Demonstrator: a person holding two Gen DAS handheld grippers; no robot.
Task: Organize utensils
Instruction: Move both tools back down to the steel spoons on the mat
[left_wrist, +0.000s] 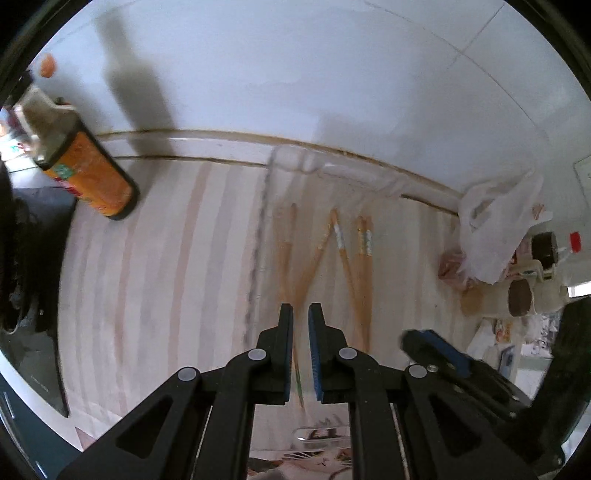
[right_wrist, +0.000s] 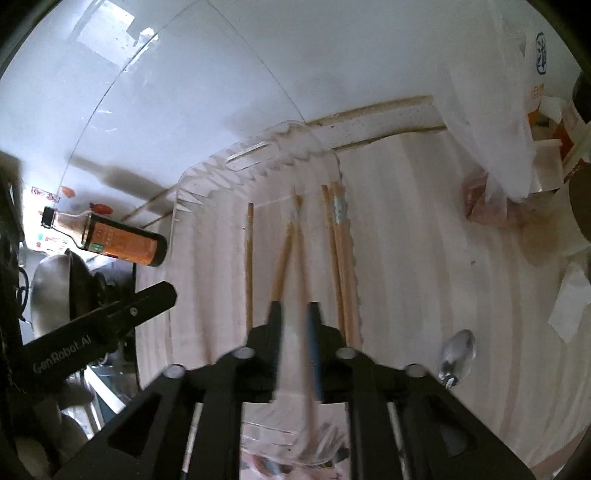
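Right wrist view has the right hand-held gripper (right_wrist: 293, 306) sitting low over a clear plastic tray (right_wrist: 258, 155) on the striped table (right_wrist: 424, 240), and there's a chopstick (right_wrist: 303, 266) running right up between its fingers, though it's blurry there, so I honestly can't tell if it's pinched or just lying under them; the gap between the fingers is narrow. The rest of the chopsticks (right_wrist: 341, 251) lie lengthwise in the tray, one alone on the left, a crossed pair in the middle, a tight bundle along the right wall. Off to the right on the table there's a metal spoon (right_wrist: 456, 356), outside the tray. Clutter-wise: an orange-label sauce bottle (right_wrist: 122, 242) stands left of the tray near the wall, and a white plastic bag (right_wrist: 491, 122) plus paper junk crowds the right side. From the left wrist view, the left hand-held gripper (left_wrist: 301, 310) hovers over the near end of the same chopsticks, fingers nearly together with a slim gap and nothing gripped. The right gripper pokes in at lower right, just beside it.
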